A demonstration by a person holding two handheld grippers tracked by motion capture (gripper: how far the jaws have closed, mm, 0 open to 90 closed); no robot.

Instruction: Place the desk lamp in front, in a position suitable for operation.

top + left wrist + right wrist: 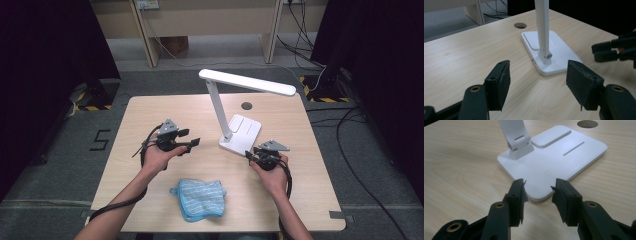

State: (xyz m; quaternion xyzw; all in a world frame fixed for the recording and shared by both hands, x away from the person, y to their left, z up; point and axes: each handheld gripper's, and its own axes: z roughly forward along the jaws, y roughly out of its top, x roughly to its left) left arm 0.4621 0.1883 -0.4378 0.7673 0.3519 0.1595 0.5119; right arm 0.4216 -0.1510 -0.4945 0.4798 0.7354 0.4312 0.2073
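A white desk lamp stands on the wooden table (pixel 150 115), with its flat base (pixel 241 133) right of centre, a slanted post (pixel 218 106) and a long head (pixel 247 82). My left gripper (pixel 190 137) hovers left of the base, open wide, and points at the post (pixel 542 27) and the base (pixel 556 53). My right gripper (pixel 250 154) sits at the base's near right corner, open a little. In the right gripper view its jaws frame that corner of the base (pixel 564 157) and hold nothing. A blue striped cloth (pixel 201 198) lies crumpled near the front edge.
A round cable hole (pixel 246 106) sits in the table behind the lamp. Cables trail from both grippers along the forearms. Black curtains stand at both sides, and wooden furniture legs and floor cables lie beyond the table.
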